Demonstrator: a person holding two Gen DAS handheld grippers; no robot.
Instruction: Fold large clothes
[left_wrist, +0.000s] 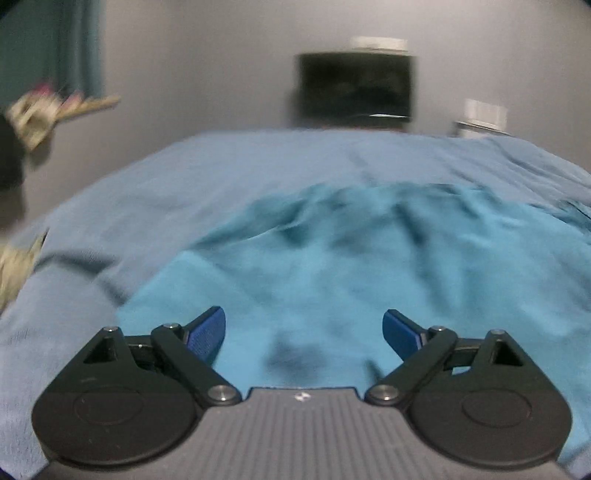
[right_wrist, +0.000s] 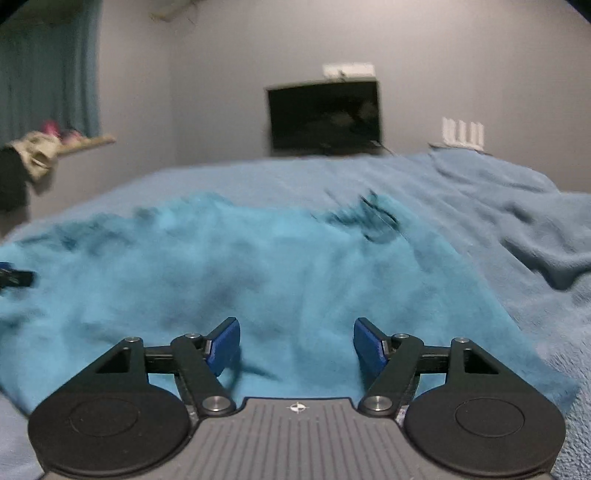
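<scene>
A bright turquoise garment (left_wrist: 351, 266) lies spread and wrinkled on a bed covered by a pale blue blanket (left_wrist: 221, 173). My left gripper (left_wrist: 303, 334) is open and empty just above the garment's near edge. In the right wrist view the same garment (right_wrist: 258, 266) fills the middle, with dark markings (right_wrist: 373, 218) near its far right corner. My right gripper (right_wrist: 296, 347) is open and empty over the garment's near edge. The left gripper's tip (right_wrist: 14, 277) shows at the left edge of the right wrist view. Both views are blurred.
A dark TV screen (right_wrist: 325, 118) hangs on the grey far wall. A teal curtain (right_wrist: 48, 74) and a shelf with clothes (right_wrist: 40, 151) are at the left. The blanket (right_wrist: 535, 229) is bunched at the right side of the bed.
</scene>
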